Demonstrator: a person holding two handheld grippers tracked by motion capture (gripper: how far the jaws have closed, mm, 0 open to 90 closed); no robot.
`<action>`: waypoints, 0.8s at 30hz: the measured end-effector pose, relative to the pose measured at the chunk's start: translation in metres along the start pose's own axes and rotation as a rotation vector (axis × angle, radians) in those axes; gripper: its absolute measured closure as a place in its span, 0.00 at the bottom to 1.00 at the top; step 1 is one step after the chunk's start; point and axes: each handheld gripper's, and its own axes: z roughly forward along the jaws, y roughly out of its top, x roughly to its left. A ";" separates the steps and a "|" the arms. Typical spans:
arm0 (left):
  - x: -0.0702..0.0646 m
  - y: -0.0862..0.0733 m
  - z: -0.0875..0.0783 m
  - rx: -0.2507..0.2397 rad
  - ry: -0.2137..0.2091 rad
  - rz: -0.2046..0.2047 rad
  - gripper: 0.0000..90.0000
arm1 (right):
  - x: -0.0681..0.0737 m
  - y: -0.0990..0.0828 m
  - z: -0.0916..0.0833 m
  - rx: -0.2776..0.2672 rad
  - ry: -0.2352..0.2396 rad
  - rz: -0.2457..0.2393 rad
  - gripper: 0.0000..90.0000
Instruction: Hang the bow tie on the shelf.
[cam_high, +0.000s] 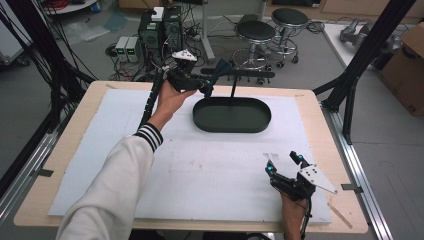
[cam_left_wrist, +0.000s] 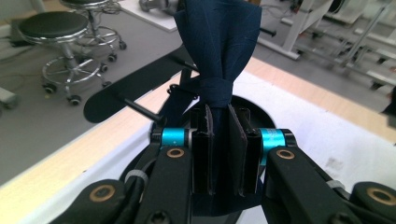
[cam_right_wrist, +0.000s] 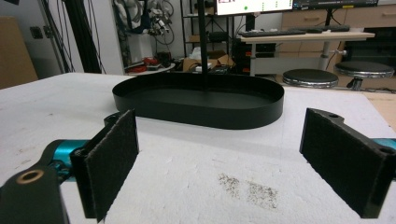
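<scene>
Foam sheeting, a white rectangular mat (cam_high: 200, 170) on a pale wooden table (cam_high: 80, 115), fills the middle of the high view. On it, right of centre in the upper half, a black oval metal tray (cam_high: 232, 120) with a thin upright post carrying a crossbar with pegs (cam_high: 240, 74) is seen. Just left of that crossbar, at upper centre of the frame, the left gripper (cam_high: 206, 89) is held raised, its jaws shut tight on a dark navy piece of folded cloth (cam_high: 220, 67). In the left gripper view the cloth (cam_left_wrist: 219, 46) is seen rising up from between the pads, with the pegs (cam_left_wrist: 140, 107) directly behind and to the left, so hanging it is judged to turn on the crossbar lying close beyond the cloth. The right gripper (cam_high: 284, 165) rests at lower right, well apart from the tray, jaws wide and holding nothing. Nothing is seen standing between cloth and pegs.
</scene>
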 end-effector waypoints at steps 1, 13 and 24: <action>0.000 0.001 0.001 0.000 0.012 0.004 0.89 | 0.000 0.000 0.000 -0.001 0.000 -0.002 0.12; 0.016 -0.002 0.001 -0.041 0.064 -0.048 0.89 | 0.000 0.000 0.000 -0.002 -0.001 -0.001 0.12; 0.028 -0.012 -0.005 -0.043 0.150 -0.052 0.89 | -0.001 0.000 0.000 -0.005 0.000 -0.004 0.12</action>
